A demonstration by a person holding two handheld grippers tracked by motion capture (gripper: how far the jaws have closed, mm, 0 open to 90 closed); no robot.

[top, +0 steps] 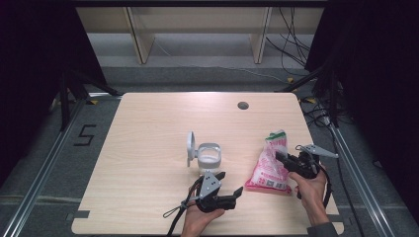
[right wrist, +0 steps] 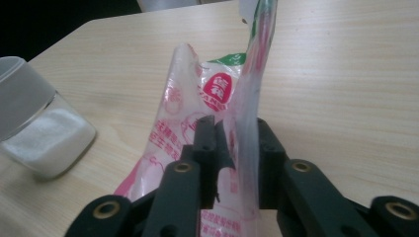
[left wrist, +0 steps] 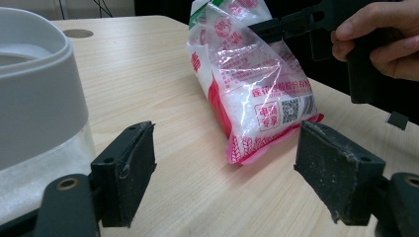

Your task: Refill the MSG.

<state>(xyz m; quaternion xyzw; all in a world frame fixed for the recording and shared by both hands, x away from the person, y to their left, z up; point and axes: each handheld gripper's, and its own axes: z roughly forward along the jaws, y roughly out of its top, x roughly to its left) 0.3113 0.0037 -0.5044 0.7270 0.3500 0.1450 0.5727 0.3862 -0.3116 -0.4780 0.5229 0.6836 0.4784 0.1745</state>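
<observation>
The table is pale wood, with wide bare board to the left and toward the far edge, where a small round hole sits. The bag of white grains lies on the right half, its bottom seam near the front edge and its top pointing away, not far from the right edge. The right gripper reaches over the bag from the person's side; in the right gripper view a fold of the bag's clear plastic stands between its jaws, which are slightly apart, and whether the pads press on it I cannot tell. A jar of white powder stands near the middle of the table, its lid flipped up at its left side. The left gripper hangs just in front of the jar, jaws wide apart with nothing between them. The left gripper view shows the bag's printed label and the jar wall close at its left.
</observation>
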